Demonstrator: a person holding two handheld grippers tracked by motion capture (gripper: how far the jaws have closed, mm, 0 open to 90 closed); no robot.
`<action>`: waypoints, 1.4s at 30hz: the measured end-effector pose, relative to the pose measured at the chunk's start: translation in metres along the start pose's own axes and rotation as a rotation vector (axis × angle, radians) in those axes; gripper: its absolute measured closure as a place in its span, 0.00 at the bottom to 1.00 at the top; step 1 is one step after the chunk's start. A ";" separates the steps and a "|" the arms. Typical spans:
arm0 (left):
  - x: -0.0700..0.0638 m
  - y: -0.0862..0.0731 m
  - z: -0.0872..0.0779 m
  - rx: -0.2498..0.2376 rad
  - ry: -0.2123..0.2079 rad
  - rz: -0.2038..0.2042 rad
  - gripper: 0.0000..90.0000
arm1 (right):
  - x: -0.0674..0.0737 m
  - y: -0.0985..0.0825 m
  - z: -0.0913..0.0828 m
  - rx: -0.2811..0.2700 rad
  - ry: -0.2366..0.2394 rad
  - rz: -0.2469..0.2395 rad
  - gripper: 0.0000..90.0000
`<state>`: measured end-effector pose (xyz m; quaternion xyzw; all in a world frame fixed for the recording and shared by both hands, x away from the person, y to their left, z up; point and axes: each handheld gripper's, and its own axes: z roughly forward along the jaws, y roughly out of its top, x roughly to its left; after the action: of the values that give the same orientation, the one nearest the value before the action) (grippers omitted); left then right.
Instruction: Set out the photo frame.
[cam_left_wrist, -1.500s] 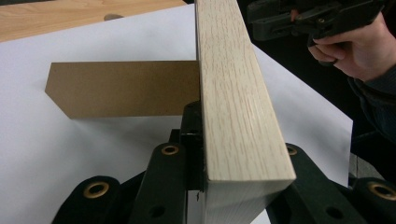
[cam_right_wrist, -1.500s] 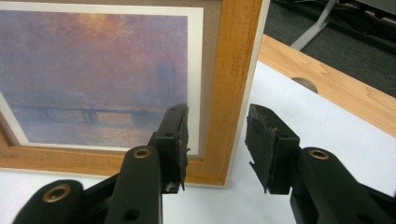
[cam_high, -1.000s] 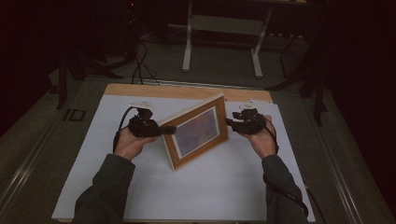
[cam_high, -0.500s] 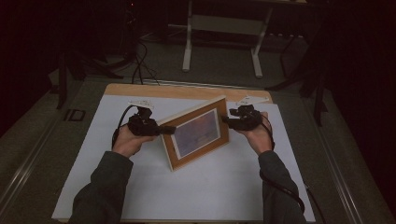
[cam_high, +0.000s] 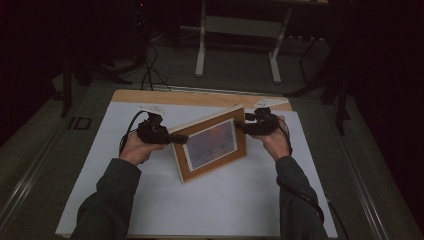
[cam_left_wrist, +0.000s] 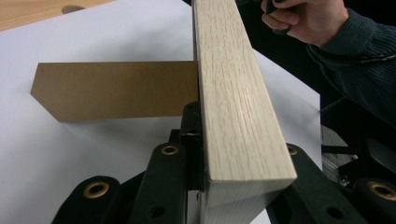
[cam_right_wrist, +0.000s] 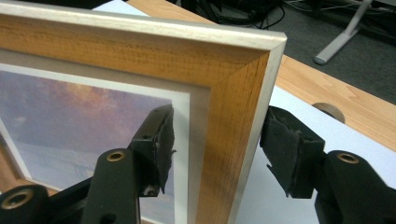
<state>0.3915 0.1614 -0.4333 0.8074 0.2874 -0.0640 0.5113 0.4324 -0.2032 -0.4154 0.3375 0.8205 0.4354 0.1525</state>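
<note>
- A big white sheet covers the wooden table.
- A white table leg stand is on the floor behind.
- Black cables lie there too.

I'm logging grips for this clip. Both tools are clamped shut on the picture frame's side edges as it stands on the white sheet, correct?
Not quite. The left tool is shut on the frame, but the right tool is not: the right gripper view shows its pads either side of the frame's edge with a gap at each. The frame does stand on the white sheet.
</note>
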 end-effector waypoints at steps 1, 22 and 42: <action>0.000 0.000 0.000 0.001 -0.004 0.001 0.85 | -0.001 0.000 0.000 -0.003 0.004 0.003 0.48; 0.009 0.003 0.004 0.003 -0.083 0.047 0.85 | -0.010 -0.003 0.001 0.004 0.103 0.021 0.43; 0.009 0.002 0.001 -0.014 0.010 0.051 0.86 | -0.023 -0.013 -0.006 -0.035 0.195 0.103 0.64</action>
<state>0.4001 0.1635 -0.4351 0.8110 0.2699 -0.0451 0.5171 0.4402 -0.2275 -0.4240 0.3327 0.8054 0.4875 0.0553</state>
